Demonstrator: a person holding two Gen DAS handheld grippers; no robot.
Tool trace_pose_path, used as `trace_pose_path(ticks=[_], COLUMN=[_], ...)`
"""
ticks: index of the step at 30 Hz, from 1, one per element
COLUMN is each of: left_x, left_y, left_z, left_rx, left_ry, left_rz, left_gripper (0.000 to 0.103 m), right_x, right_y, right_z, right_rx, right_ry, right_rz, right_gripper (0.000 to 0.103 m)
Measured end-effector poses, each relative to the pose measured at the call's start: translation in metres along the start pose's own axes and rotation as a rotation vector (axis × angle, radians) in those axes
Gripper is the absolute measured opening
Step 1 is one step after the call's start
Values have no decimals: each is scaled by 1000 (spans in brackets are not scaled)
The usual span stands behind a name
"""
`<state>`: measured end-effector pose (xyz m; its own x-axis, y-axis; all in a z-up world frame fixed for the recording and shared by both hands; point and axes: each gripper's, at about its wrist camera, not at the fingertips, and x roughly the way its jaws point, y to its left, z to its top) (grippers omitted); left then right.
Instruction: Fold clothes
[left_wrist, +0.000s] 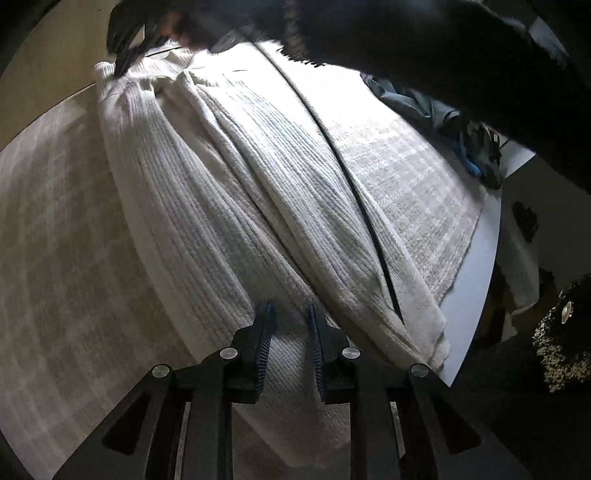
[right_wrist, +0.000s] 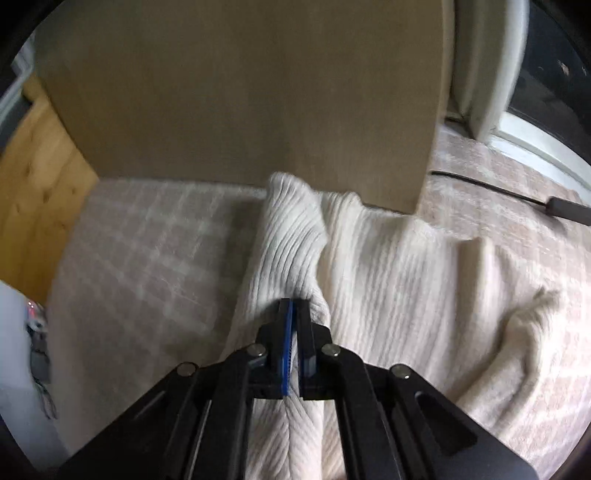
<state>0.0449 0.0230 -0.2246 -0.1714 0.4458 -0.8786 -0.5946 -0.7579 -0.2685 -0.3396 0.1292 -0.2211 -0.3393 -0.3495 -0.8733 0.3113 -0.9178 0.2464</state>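
Our big white sweater (left_wrist: 229, 192) lies on the rug (left_wrist: 55, 258), spread out long, because a flat sweater is easier to fold. In the right view it reaches up to a brown board (right_wrist: 240, 92).

Our right gripper (right_wrist: 294, 314) is pinched tight on a fold of the sweater. A thin bit of cloth sits between its blue pads (right_wrist: 286, 339). We think it holds that edge so we can lift it and lay it over the rest. In the left view this gripper (left_wrist: 125, 48) shows at the far end of the sweater.

Our left gripper (left_wrist: 290, 317) is open. Its two fingers stand apart over the near end of the sweater, and nothing is squeezed between them. We think it is there to catch this end next.

A pile of blue clothes (left_wrist: 424, 107) waits beside the rug. We see no basket or box for the clothes.
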Motion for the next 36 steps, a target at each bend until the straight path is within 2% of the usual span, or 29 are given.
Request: trace_pose_path(ticks=[3, 5, 7, 10, 12, 14, 15, 17, 18, 19, 20, 21, 24, 27, 31, 36], left_x=[-4, -1, 3, -4, -17, -35, -44, -62, -62, -61, -61, -56, -44, -33, -18, -12], left_y=[1, 0, -1, -3, 0, 7, 10, 17, 23, 29, 35, 34, 31, 27, 22, 19], left_z=[2, 5, 7, 5, -1, -11, -16, -26, -30, -35, -39, -39, -41, -42, -44, -43], left_rx=[14, 11, 7, -2, -18, -38, -48, -69, -93, -117, -141, -141, -134, -125, -112, -109], left_ry=[5, 7, 9, 12, 5, -6, -12, -23, -12, -2, 8, 19, 47, 73, 108, 106], left_rz=[10, 8, 6, 14, 23, 43, 53, 72, 63, 53, 44, 42, 24, 0, -31, -62], left_gripper=[18, 18, 18, 18, 18, 18, 18, 24, 25, 25, 25, 25, 25, 26, 27, 23], right_x=[-16, 3, 29, 12, -33, -89, -119, -170, -195, -213, -225, -229, -214, -181, -158, -144], right_y=[15, 22, 22, 21, 19, 19, 19, 12, 7, 2, -4, -8, -16, -6, 12, 39], right_z=[7, 14, 20, 16, 1, -26, -42, -84, -107, -131, -157, -185, -277, -341, -374, -373], right_rx=[-52, -64, -61, -22, -10, -40, -64, -58, -45, -31, -16, 6, 100, 214, 282, 223], right_ry=[-75, -52, 21, 15, -40, -102, -133, -178, -197, -210, -215, -200, -80, 27, 55, 87], right_rz=[45, 15, -30, -7, 36, 26, 10, 6, 9, 7, -3, -12, -38, 9, 51, 51], right_gripper=[4, 4, 4, 4, 5, 6, 9, 29, 46, 57, 58, 58, 58, 58, 58, 58])
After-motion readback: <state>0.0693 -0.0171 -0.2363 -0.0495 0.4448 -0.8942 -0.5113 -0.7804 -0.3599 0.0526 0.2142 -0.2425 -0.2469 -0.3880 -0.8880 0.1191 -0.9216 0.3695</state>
